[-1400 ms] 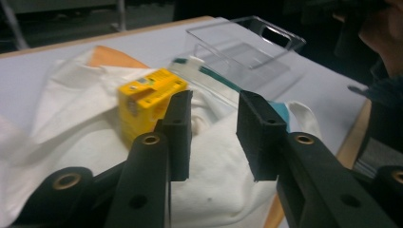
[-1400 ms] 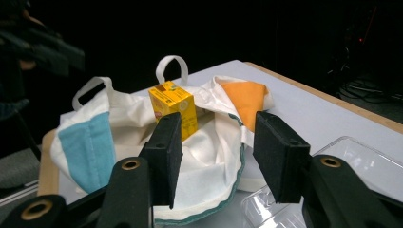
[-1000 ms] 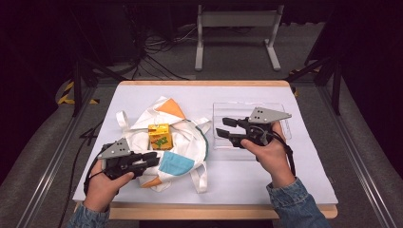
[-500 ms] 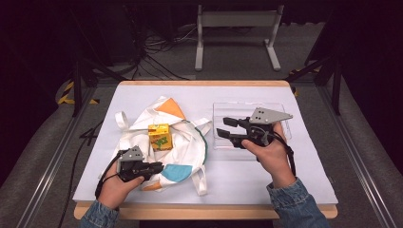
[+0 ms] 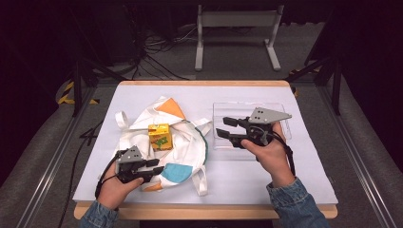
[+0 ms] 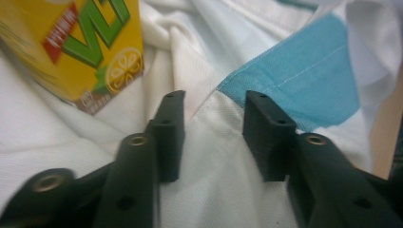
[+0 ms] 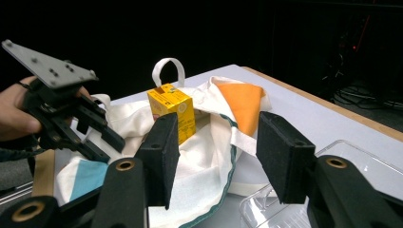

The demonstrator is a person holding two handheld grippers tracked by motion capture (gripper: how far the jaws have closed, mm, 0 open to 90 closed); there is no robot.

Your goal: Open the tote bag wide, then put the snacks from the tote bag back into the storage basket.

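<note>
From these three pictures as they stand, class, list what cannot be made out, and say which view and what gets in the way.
1. Carton, left gripper view: name blurred and cut off by the top and left edges.
2. Bag, high view: anything under the cloth is hidden by its folds.
3. Clear tray, high view: its near part is covered by the right gripper and hand.
4. Left gripper, high view: too small to tell whether its tips touch the cloth.

Tabletop (image 5: pixel 247 102) brightly, evenly lit; surroundings dark. Left gripper view soft, carton (image 6: pixel 81 45) blurred at upper left.
</note>
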